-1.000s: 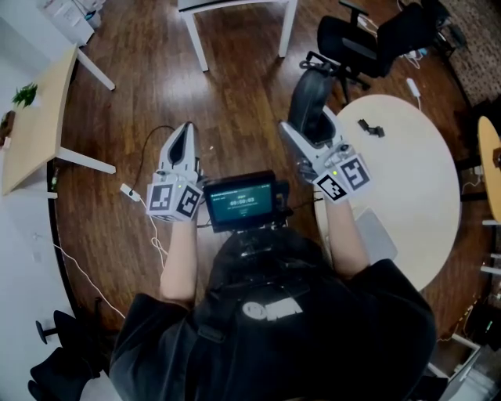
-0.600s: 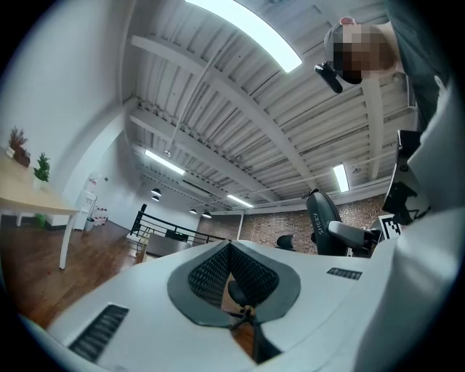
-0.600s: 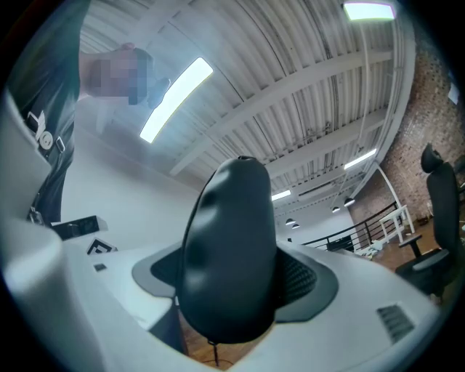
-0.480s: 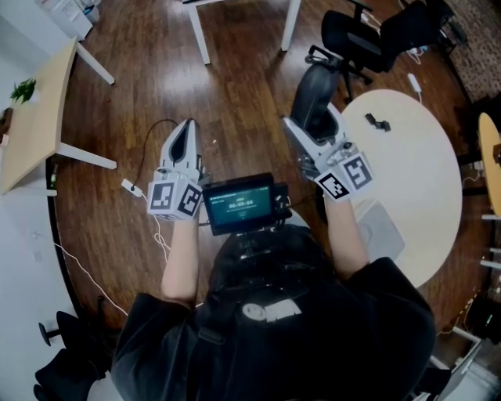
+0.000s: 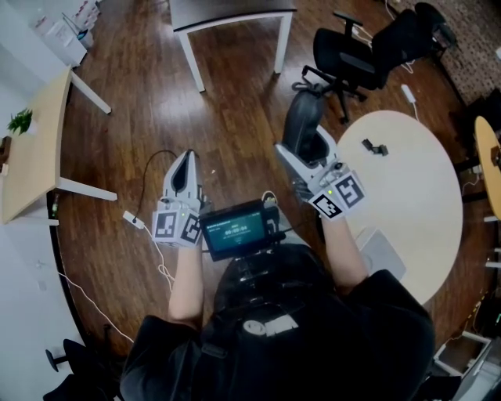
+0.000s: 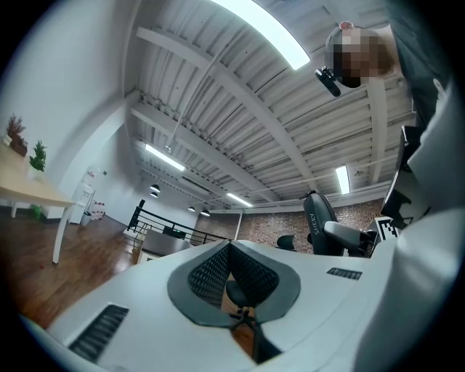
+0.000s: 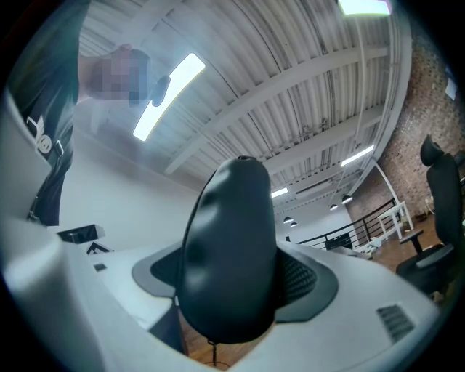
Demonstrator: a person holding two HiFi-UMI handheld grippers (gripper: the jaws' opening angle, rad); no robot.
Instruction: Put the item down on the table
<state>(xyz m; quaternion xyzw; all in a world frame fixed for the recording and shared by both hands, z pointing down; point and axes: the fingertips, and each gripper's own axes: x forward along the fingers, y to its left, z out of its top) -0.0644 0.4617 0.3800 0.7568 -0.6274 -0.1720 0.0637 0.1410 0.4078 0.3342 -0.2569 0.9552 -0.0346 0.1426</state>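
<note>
While the right tongs grip the item lengthwise, the bench lies just to their right. Left tongs sit clenched, empty, farther off.

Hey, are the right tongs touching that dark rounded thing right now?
Touching. The right gripper view shows the dark rounded item seated between the right tongs, with both pads pressed against its sides.

The whole head view slides downward: the desk and office chair at the top edge show more fully. The left gripper and the right gripper, with its dark item, sit lower in frame than before.
</note>
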